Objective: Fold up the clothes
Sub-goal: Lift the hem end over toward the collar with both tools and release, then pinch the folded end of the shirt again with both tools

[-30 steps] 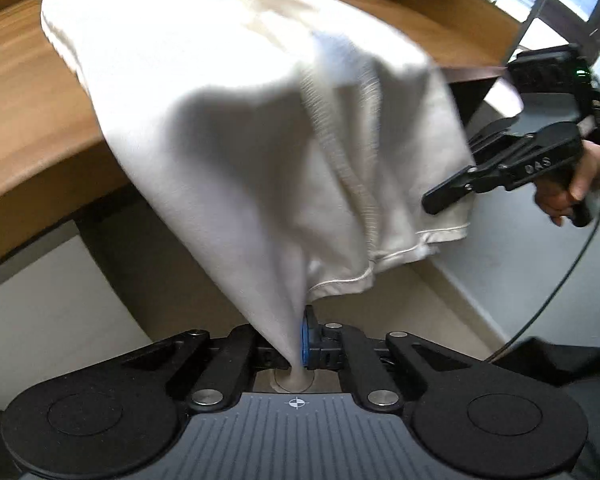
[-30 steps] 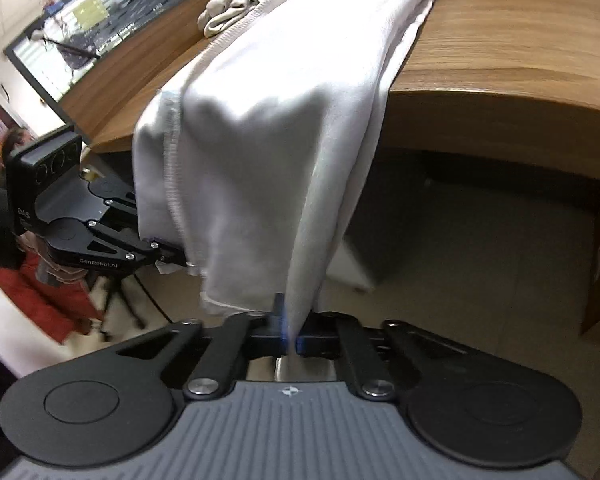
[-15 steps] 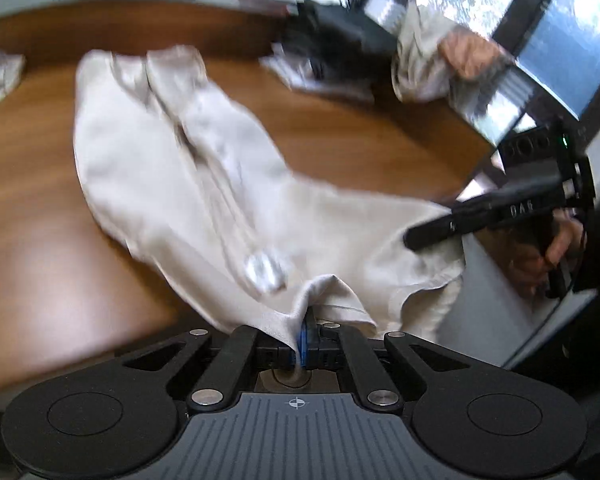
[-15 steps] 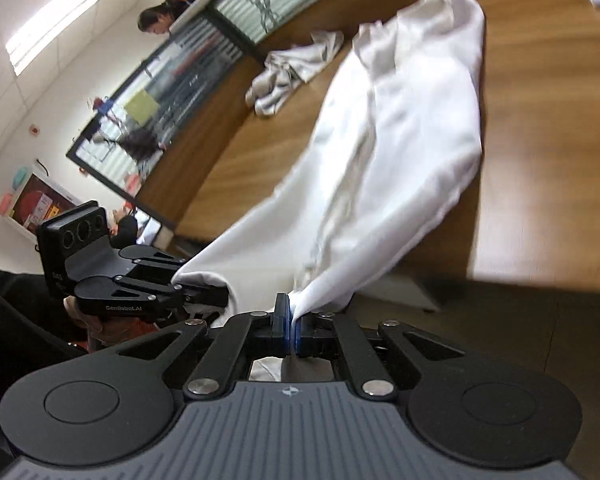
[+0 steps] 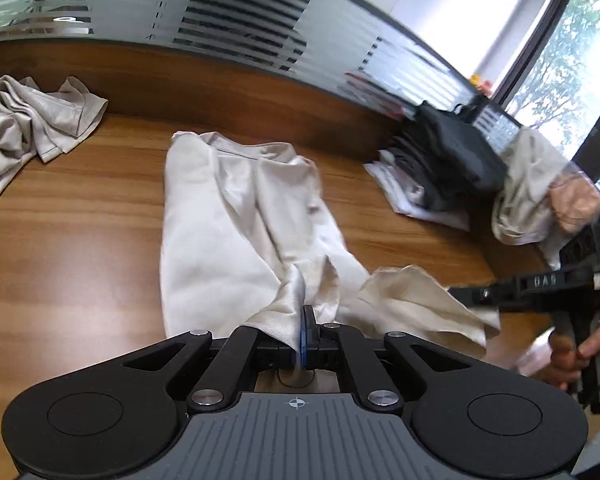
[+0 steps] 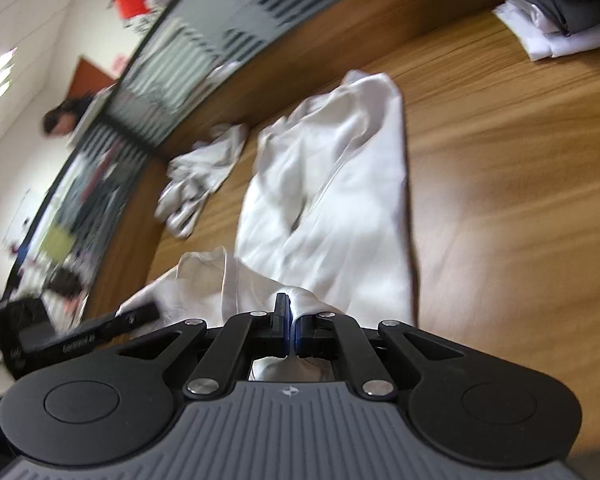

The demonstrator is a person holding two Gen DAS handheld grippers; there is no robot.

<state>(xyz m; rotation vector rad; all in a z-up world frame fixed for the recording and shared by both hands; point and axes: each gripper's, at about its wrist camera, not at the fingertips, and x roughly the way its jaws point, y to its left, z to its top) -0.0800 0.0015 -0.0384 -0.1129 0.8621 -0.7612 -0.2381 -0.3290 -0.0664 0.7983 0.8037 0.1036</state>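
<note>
We have the cream garment [image 5: 236, 216] lying lengthwise on the wooden table [image 5: 60, 248], its far end flat and its near hem lifted off the surface. Our left gripper [image 5: 302, 334] is pinched tight on one corner of that hem, and our right gripper [image 6: 289, 322] is clamped on the other corner. We judge this to be the start of a fold: the near edge is raised and ready to be carried over the far half. The next move calls for keeping both corners level and the hem taut, so the cloth lands square.

The left wrist view shows a hand [image 5: 580, 354] on the right tool's grip, a dark folded pile [image 5: 448, 152] and a crumpled pale garment [image 5: 28, 124]. The right wrist view alone shows a blurred person [image 6: 66, 118] beyond the table.
</note>
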